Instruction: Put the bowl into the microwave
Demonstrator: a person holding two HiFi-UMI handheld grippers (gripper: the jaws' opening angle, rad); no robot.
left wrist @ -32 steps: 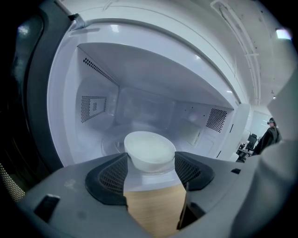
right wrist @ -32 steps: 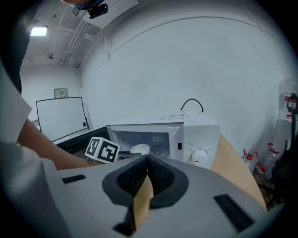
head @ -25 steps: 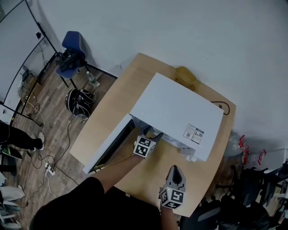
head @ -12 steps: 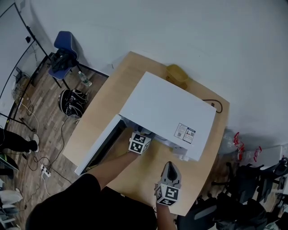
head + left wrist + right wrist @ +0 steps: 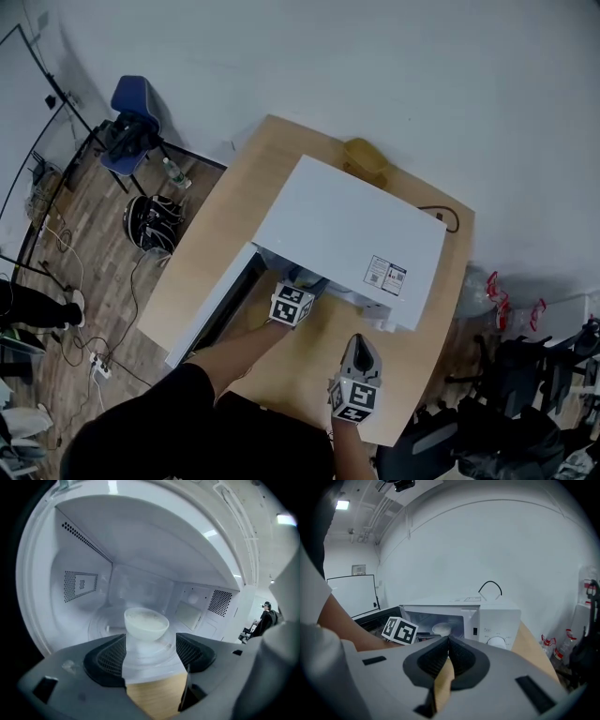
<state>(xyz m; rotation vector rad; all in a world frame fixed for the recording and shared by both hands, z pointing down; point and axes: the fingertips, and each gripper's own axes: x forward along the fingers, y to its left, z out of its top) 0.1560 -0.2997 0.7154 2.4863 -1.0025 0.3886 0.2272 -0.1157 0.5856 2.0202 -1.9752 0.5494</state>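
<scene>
White bowl (image 5: 146,624) sits upright, rim up, on the turntable (image 5: 104,622) inside the microwave (image 5: 349,228), mid-frame. It's round, so no real long axis. Our left gripper (image 5: 150,651) has hardly budged at the mouth this last second, jaws spread and off the bowl, so we reckon it's placed. Right gripper (image 5: 448,654) is clenched on nothing.

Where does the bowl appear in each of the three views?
Head view: not visible; the microwave top covers it.
Left gripper view: bowl at centre, inside the cavity, beyond the open jaws.
Right gripper view: bowl small, left of centre, just above the shut jaws.
Shared landmark: the microwave.
</scene>
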